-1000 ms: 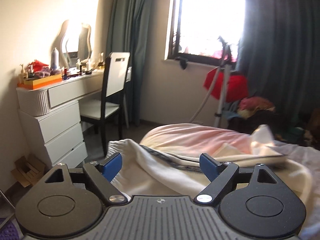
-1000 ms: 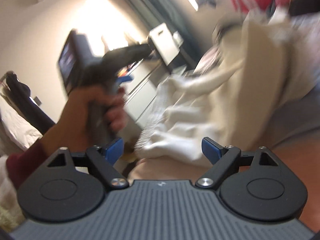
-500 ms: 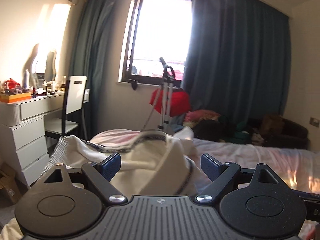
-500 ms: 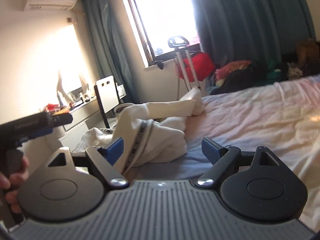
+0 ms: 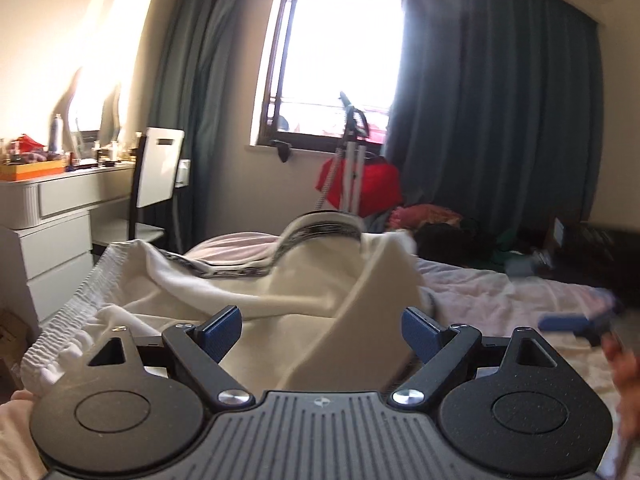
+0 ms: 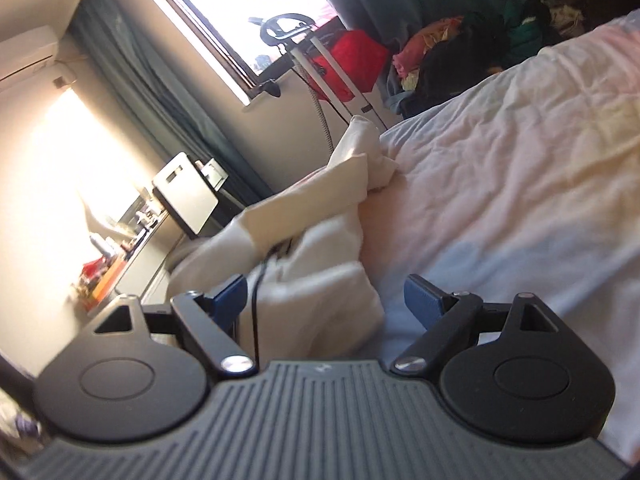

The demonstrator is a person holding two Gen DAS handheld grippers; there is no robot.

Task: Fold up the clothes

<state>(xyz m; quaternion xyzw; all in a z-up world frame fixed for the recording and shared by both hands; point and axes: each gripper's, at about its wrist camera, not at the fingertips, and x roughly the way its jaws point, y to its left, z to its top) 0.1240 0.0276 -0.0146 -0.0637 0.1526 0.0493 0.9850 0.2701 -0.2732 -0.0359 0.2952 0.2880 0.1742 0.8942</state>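
Right now my left gripper (image 5: 320, 330) has its jaws apart above the cream garment (image 5: 280, 300), which lies bunched at the near left of the bed (image 6: 520, 200). On the right, my right gripper (image 6: 324, 300) is spread too, holding nothing.

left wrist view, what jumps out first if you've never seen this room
The bright window between dark teal curtains at the back draws the eye first. Below it a crumpled cream garment with a striped band lies heaped on the pale bed, right in front of the open left gripper. A red bag by the wall stands out.
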